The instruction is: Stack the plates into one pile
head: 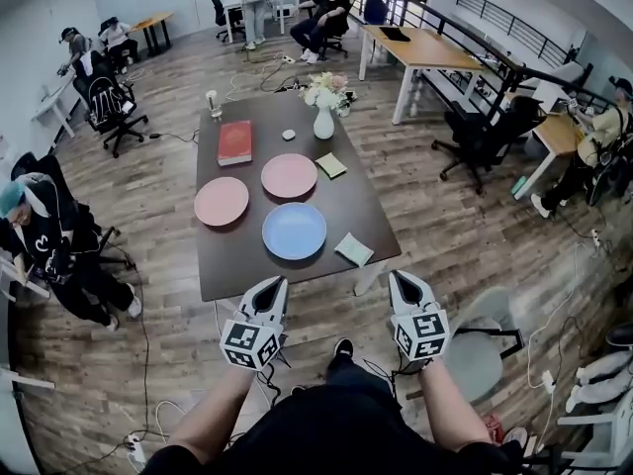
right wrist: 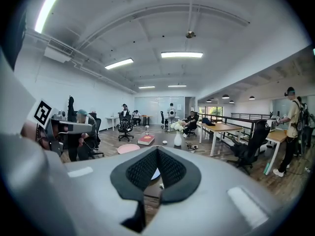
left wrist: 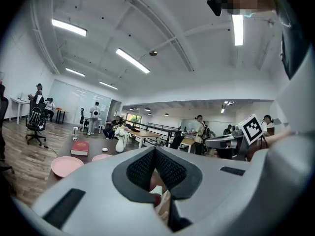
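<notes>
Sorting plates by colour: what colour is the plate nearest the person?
Light blue plate; the head view shows it best.

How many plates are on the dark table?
3. The left pink plate lies near the table's left edge, the right pink plate beside it, the blue plate nearest the person. All lie apart; none seems hidden.

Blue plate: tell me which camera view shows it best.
The head view: the blue plate lies whole and unobstructed on the dark table, nearest the person. The left gripper view shows only pink plates; the blue one is hidden. The right gripper view gives at most a pale sliver past its jaws.
</notes>
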`<action>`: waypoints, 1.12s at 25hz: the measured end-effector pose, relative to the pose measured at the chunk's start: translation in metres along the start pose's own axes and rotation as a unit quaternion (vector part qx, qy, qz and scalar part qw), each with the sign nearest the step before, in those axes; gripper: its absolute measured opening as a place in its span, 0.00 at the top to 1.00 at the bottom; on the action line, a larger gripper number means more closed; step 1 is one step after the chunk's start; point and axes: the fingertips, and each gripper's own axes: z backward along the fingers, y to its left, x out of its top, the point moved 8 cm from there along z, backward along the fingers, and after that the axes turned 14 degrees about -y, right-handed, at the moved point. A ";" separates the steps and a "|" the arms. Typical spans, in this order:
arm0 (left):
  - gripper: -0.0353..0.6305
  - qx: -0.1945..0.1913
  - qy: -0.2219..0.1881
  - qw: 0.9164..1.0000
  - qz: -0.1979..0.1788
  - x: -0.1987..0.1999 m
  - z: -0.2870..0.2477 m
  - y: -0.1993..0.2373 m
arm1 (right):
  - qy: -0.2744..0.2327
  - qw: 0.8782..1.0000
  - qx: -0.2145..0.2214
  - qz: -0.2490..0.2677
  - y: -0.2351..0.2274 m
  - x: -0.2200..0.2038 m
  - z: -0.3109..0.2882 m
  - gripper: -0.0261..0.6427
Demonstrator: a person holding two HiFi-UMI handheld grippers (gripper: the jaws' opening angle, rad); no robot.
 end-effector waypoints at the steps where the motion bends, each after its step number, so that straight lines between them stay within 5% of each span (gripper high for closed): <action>1: 0.95 -0.001 0.003 1.000 -0.002 -0.001 -0.009 0.001 | 0.000 1.000 0.002 -0.007 -0.007 -0.002 -0.008 0.95; 20: 0.95 -0.003 0.047 0.999 -0.020 -0.029 -0.192 0.003 | 0.024 0.996 0.056 -0.058 -0.122 -0.030 -0.137 0.95; 28: 0.95 -0.016 0.100 0.995 -0.018 -0.057 -0.228 0.008 | 0.051 0.994 0.037 -0.093 -0.138 -0.055 -0.157 0.95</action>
